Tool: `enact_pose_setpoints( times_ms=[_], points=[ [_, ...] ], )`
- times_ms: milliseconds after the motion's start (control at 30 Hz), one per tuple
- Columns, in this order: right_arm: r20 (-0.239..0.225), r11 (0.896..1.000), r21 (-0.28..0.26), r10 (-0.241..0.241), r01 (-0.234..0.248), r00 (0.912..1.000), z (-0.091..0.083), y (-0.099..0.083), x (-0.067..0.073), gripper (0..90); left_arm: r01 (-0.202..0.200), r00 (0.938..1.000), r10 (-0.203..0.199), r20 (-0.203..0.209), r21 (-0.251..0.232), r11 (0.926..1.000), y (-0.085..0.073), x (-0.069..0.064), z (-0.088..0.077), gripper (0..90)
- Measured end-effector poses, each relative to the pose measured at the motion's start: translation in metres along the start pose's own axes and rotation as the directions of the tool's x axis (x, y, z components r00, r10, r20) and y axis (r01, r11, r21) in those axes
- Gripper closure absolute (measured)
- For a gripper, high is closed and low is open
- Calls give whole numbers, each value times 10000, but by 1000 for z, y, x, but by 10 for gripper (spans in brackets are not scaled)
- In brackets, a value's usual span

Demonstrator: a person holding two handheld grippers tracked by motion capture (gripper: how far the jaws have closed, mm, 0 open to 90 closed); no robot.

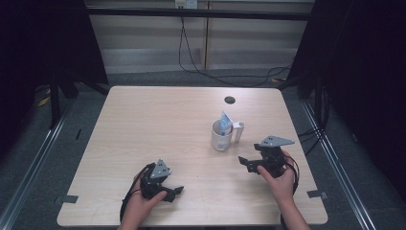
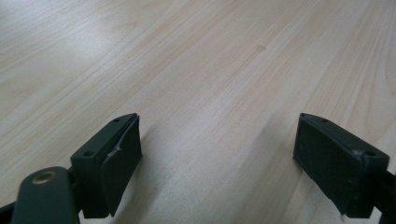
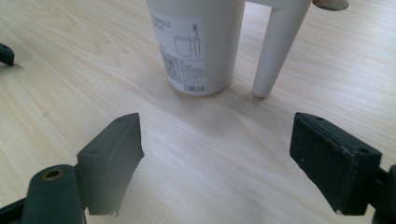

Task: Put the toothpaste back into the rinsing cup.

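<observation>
The white cup (image 1: 222,135) stands upright on the desk (image 1: 143,124), at about two o'clock from its centre. The right gripper (image 1: 245,162), released with nothing between its jaws, sits near the cup at the cup's four o'clock. The left gripper (image 1: 178,190) rests released at seven o'clock.

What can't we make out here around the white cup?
- Blue item inside the white cup, high view: too small to identify, lower part hidden by the cup wall.
- Cup label, right gripper view: print too small and blurred to read.
- Cup rim and top of the side tube, right gripper view: cut off by the top edge.
- Cup, left gripper view: out of frame beyond the table.
</observation>
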State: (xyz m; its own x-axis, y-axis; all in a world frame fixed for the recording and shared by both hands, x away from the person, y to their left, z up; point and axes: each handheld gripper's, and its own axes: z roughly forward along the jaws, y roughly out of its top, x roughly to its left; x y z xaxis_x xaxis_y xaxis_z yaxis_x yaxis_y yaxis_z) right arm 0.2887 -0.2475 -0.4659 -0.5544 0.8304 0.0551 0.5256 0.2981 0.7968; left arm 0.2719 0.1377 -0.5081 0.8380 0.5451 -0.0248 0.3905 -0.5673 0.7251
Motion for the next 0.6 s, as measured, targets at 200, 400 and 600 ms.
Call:
enact_pose_setpoints(
  times_ms=[200, 400, 600],
  points=[
    [-51, 9998, 186, -73, 74, 10000, -3, -8, -1, 155, 12, 10000, -12, 5, -15, 10000, 0, 0, 0, 149],
    [-172, 9991, 376, -189, 195, 9997, -8, -19, -4, 155, -25, 10000, 25, -22, -1, 10000, 0, 0, 0, 149],
    [-136, 9977, 619, -251, 259, 9996, -13, -30, -8, 150, -35, 10000, 35, -42, 1, 10000, 0, 0, 0, 149]
  ],
)
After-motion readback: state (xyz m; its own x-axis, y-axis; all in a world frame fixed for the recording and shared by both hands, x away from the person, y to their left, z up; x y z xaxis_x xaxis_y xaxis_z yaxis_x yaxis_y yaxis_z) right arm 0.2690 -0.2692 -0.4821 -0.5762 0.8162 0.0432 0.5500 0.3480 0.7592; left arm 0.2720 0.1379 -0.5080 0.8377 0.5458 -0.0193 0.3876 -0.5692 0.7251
